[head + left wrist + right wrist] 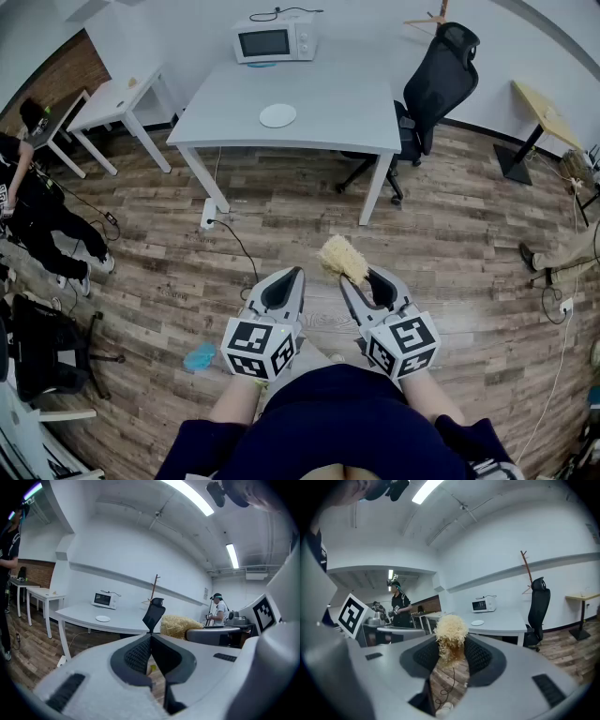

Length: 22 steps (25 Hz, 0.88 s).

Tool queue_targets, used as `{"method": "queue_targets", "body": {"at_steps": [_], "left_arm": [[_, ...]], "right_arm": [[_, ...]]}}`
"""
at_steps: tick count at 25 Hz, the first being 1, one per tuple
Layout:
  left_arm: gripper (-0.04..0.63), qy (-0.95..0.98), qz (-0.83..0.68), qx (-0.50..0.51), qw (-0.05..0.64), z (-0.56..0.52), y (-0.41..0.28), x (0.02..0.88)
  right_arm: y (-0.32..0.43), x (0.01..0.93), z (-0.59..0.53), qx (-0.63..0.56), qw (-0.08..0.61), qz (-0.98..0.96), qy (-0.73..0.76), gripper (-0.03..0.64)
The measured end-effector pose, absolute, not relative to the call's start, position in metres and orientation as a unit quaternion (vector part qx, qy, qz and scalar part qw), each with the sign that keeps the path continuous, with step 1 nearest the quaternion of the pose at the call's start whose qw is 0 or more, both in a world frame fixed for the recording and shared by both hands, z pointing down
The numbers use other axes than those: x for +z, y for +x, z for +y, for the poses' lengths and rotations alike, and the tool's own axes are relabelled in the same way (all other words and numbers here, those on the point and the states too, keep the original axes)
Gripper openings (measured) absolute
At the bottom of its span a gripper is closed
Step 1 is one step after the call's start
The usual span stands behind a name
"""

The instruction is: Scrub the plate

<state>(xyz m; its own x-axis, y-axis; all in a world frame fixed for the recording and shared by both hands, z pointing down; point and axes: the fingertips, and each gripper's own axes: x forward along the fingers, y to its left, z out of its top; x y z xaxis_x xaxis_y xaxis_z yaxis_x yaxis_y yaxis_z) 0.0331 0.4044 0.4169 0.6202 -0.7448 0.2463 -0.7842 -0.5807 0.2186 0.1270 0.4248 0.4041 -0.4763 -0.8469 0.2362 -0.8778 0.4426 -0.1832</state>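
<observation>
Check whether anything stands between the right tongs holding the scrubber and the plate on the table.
Nothing visible does. From the right tongs, shut on the scrubber, to the plate on the white table there is only floor with a thin cable lying flat. The office chair stands off to the right.

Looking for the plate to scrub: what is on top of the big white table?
A white plate lies on the table, a microwave at its far edge. Anything behind the microwave is hidden.
</observation>
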Motion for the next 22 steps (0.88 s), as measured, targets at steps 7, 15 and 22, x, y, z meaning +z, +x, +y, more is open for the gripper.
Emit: {"method": "queue_targets", "body": {"at_steps": [7,15,22], "left_arm": [[0.018,0.888,-0.429,0.06,0.156,0.398,0.036,0.415],[0.018,0.883,-0.435,0.055,0.167,0.389,0.034,0.418],[0.018,0.876,-0.446,0.062,0.172,0.378,0.023,0.429]], "right_arm": [[0.126,0.407,0.423,0.143,0.06,-0.85,0.504,0.158],[0.125,0.411,0.417,0.142,0.068,-0.851,0.501,0.159],[0.118,0.419,0.404,0.162,0.059,-0.85,0.498,0.164]]}}
